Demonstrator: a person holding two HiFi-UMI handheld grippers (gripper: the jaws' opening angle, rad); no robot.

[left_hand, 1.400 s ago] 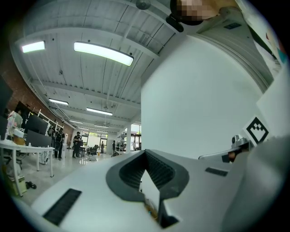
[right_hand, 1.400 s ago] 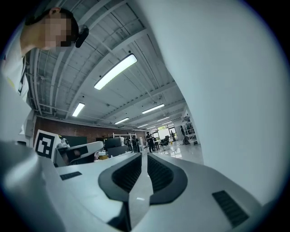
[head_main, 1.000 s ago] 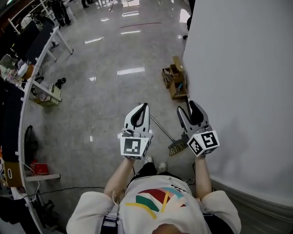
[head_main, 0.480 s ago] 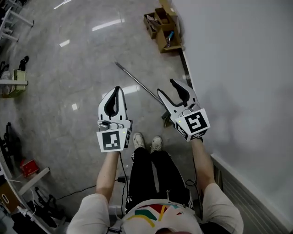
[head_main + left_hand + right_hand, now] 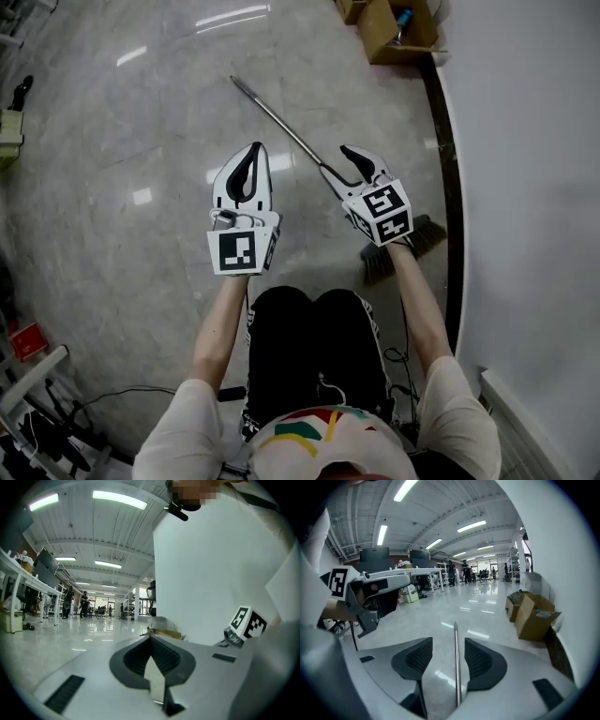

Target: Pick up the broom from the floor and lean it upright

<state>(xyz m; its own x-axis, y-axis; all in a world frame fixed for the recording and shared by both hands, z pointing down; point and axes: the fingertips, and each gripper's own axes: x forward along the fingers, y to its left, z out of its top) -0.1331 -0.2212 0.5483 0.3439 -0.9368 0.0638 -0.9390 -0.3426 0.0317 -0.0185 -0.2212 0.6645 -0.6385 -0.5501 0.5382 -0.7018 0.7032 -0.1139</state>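
right gripper view: right gripper (image 5: 447, 644) fingers (image 5: 485, 660) apart, broom handle (image 5: 456, 667) between

Right gripper (image 5: 448, 659) has its jaws apart, and the broom handle (image 5: 456, 653) runs right up the gap between them, touching neither side. It's lying on the shiny floor (image 5: 440, 613). Boxes (image 5: 532, 616) sit off right by the wall (image 5: 567, 573).

Bare polished floor (image 5: 122, 141) lies open all along the left of the broom handle (image 5: 281, 122), giving wide room to reach in. On the right, a white wall (image 5: 534, 141) runs close beside the bristles (image 5: 429, 232). Cardboard boxes (image 5: 389, 23) crowd its foot farther along.
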